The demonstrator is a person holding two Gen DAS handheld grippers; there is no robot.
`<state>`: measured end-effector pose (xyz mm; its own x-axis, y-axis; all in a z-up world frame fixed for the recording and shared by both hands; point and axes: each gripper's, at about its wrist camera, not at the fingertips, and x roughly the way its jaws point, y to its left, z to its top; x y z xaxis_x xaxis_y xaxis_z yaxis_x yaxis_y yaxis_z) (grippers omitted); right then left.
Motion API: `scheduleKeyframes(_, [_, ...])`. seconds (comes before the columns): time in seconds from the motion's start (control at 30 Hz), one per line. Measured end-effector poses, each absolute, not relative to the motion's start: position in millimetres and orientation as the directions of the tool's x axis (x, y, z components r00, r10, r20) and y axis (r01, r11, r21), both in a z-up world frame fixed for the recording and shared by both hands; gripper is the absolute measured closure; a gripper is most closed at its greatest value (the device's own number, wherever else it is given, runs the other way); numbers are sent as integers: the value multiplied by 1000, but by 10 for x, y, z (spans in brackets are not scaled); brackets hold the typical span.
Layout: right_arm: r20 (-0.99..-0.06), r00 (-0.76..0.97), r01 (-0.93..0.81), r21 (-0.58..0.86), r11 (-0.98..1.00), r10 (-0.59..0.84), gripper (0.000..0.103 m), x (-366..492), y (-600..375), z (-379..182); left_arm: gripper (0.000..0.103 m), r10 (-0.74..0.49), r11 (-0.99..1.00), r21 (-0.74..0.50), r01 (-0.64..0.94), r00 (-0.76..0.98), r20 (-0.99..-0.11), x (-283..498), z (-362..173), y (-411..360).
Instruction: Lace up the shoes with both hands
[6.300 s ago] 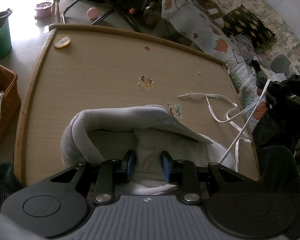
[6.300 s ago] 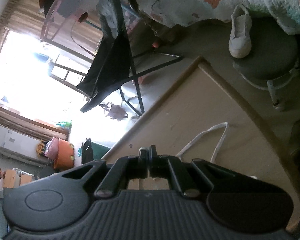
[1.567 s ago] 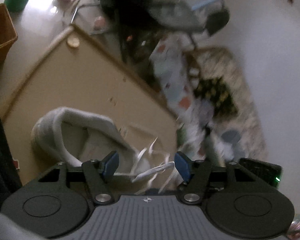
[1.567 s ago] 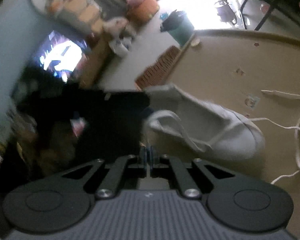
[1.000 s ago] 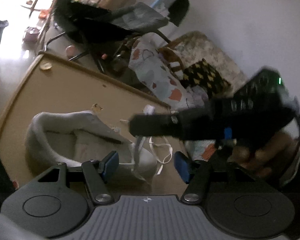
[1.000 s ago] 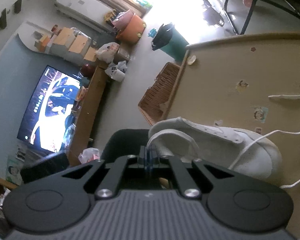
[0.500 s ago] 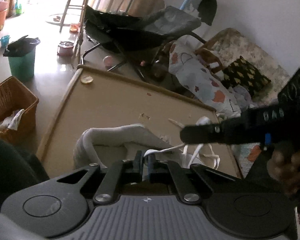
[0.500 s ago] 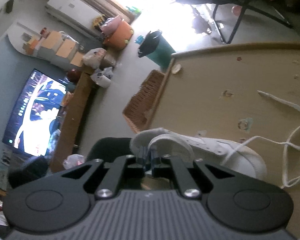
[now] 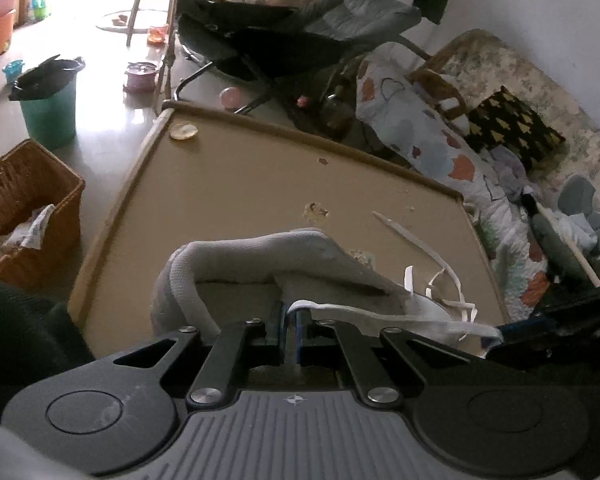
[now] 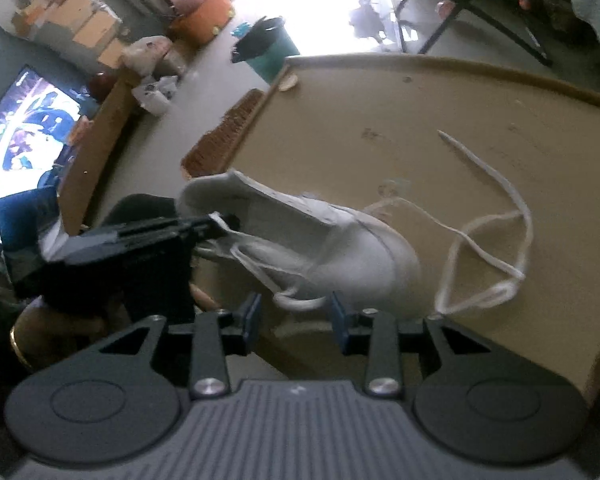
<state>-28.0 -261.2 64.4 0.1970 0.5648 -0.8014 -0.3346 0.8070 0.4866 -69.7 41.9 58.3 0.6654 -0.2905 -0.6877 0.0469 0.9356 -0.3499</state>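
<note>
Left wrist view: my left hand-held gripper (image 9: 287, 322) has its blue-padded jaws pressed together on a flat white shoelace (image 9: 364, 312), pinching it just above the opening of a white leather low-top sneaker (image 9: 260, 256). From the pinch, the lace runs rightward across the shoe's collar to the dark tip of my right hand-held gripper (image 9: 540, 332), which enters from the right edge. The sneaker rests on a tan wooden counter (image 9: 236, 184) with a raised rim, heel toward the camera. More lace lies in loose loops beside the toe, with one free end stretched flat on the counter.

Right wrist view: my right hand-held gripper (image 10: 296, 316) has its jaws opening, blue pads spread apart. A loop of the white lace (image 10: 300, 302) hangs between them; the pads do not press on it. The sneaker (image 10: 340, 248) lies just beyond the fingers, toe to the right. My left hand-held gripper (image 10: 220, 222) reaches in from the left, its tip at the shoe's collar where the lace is caught. The remaining lace curls over the counter (image 10: 440, 104) to the right of the toe. This view is somewhat blurred.
</note>
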Motion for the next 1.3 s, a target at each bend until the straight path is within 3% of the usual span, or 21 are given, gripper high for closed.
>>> scheduleKeyframes(0.27, [-760, 384, -59, 547, 835, 525, 66, -74, -2968, 616, 97, -322, 926, -370, 79, 677, -662, -844, 389, 347])
scheduleKeyframes(0.4, [-771, 376, 120, 591, 798, 514, 66, 98, -2922, 354, 96, -311, 939, -324, 112, 673, -671, -791, 372, 220])
scheduleKeyframes(0.5, [-787, 369, 159, 577, 801, 494, 67, 163, -2796, 215, 96, -305, 944, -305, 121, 669, -678, -768, 384, 194])
scheduleKeyframes(0.8, [-825, 369, 137, 503, 853, 427, 68, 284, -2488, 99, 95, -300, 949, -287, 132, 662, -687, -744, 407, 188])
scheduleKeyframes(0.87, [-836, 369, 98, 470, 877, 406, 77, 294, -2400, 98, 94, -298, 950, -283, 133, 661, -689, -738, 410, 180])
scheduleKeyframes(0.9, [-839, 370, 67, 452, 890, 398, 96, 292, -2349, 98, 93, -296, 951, -281, 133, 660, -691, -736, 409, 178])
scheduleKeyframes(0.93, [-841, 376, 26, 428, 903, 388, 102, 283, -2295, 97, 93, -294, 951, -279, 132, 659, -692, -733, 408, 177])
scheduleKeyframes(1.3, [-864, 416, -238, 196, 951, 282, 102, 201, -2152, 232, 90, -284, 955, -268, 128, 653, -702, -709, 410, 168])
